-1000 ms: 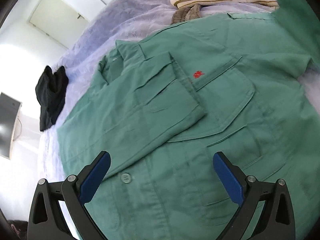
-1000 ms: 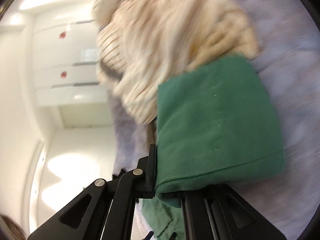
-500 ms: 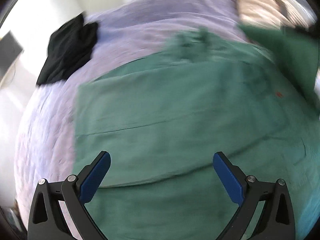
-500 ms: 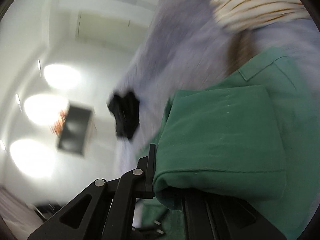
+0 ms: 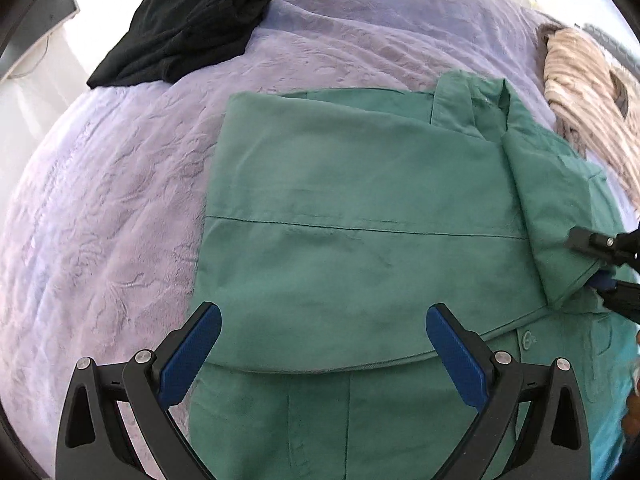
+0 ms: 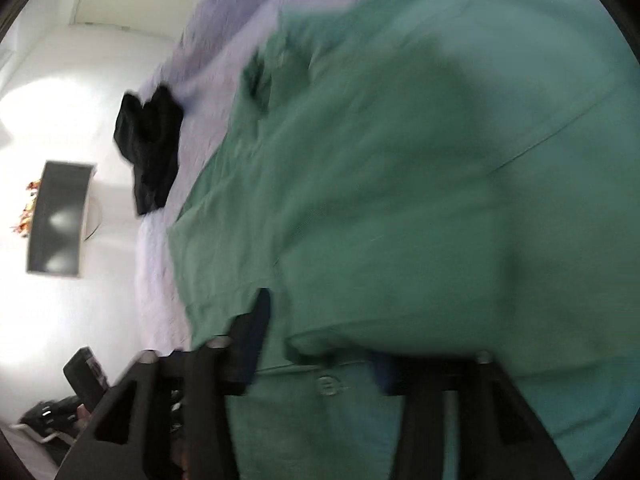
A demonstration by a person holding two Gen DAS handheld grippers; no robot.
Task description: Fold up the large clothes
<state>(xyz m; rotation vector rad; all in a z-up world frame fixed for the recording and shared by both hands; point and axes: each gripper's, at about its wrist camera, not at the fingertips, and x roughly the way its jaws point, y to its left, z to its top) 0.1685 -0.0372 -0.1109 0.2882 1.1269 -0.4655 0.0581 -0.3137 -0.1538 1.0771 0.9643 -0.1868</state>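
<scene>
Two folds are already lying across the green jacket (image 5: 352, 208), so the sleeve-and-side stage is looking nearly done as the garment is sitting flat on the lavender bed (image 5: 100, 200). The right tool (image 5: 600, 264) has just been opening, and the folded sleeve (image 5: 556, 216) is resting between its parted pads rather than being pinched, though the right wrist view is too blurred to confirm contact. The left tool (image 5: 320, 348) is hovering wide and empty above the lower panel. Next, the hem end probably needs gripping at both corners and carrying up toward the collar (image 5: 472, 104). The cloth is looking like a stiff woven cotton, holding crisp straight edges and a stitched seam, with a button (image 5: 529, 339) showing; the bedspread is plush and embossed, likely offering some drag.
</scene>
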